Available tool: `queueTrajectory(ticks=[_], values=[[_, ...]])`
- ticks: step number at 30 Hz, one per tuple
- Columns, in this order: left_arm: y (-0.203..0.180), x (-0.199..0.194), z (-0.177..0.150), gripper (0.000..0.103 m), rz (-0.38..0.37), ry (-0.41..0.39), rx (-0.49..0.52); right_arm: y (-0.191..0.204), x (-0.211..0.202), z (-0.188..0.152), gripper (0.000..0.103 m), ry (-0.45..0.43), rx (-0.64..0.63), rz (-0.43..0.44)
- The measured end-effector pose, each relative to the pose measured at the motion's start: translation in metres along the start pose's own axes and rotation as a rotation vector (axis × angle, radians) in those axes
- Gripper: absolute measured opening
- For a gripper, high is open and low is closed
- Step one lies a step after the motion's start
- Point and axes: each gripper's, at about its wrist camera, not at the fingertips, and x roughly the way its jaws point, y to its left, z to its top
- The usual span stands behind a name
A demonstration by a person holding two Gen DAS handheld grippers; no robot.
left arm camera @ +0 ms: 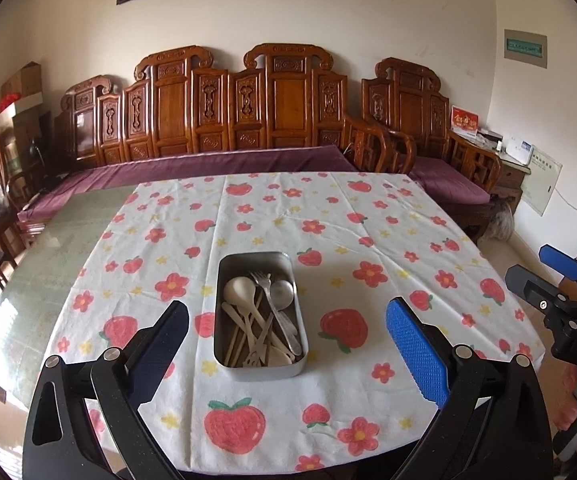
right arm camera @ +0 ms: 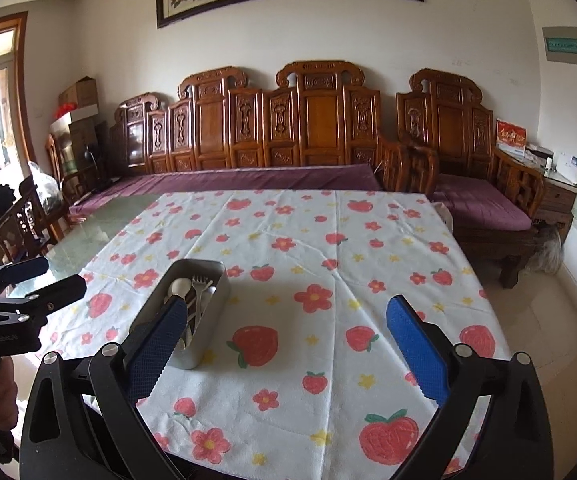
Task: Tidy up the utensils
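My left tool (left arm camera: 288, 332) stands fully spread with nothing between its blue pads, and my right tool (right arm camera: 288, 332) is just as wide and holds nothing either. Both hang above the near edge of the desk (left arm camera: 60, 248), tilted down toward it. From the left wrist I can see the right tool at the far right edge, and from the right wrist the left tool (right arm camera: 28, 276) sits off to the left.

Straight ahead of my left tool lies the metal tin (left arm camera: 259, 362), a rounded rectangular box resting on the strawberry-and-flower tablecloth (left arm camera: 368, 220). Inside it the utensils are gathered: a pale plastic spoon (left arm camera: 240, 290), a metal spoon (left arm camera: 282, 294), a metal fork (left arm camera: 262, 280) and some light-coloured chopsticks (left arm camera: 238, 342) and small pieces, all lying lengthwise with handles toward me. I see no stray utensil on the cloth, so I judge the sorting to be finished or nearly so.

To close this out well, I would keep both tools clear of the tin's rim so nothing gets nudged, check that no handle overhangs the edge, and draw back smoothly rather than dragging the cloth.
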Motion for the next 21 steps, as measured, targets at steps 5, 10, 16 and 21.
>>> queueTrajectory(ticks=[5, 10, 16, 21], values=[[-0.009, -0.026, 0.010, 0.095, 0.004, -0.050, 0.013, 0.004, -0.030, 0.013, 0.100, -0.064, -0.011, 0.001], [-0.013, -0.055, 0.020, 0.095, 0.006, -0.108, 0.008, 0.010, -0.056, 0.024, 0.100, -0.125, -0.021, 0.011], [-0.014, -0.079, 0.025, 0.095, 0.009, -0.151, 0.002, 0.019, -0.077, 0.027, 0.100, -0.178, -0.043, 0.008], [-0.013, -0.086, 0.023, 0.095, 0.016, -0.160, -0.007, 0.020, -0.080, 0.028, 0.100, -0.186, -0.037, 0.014]])
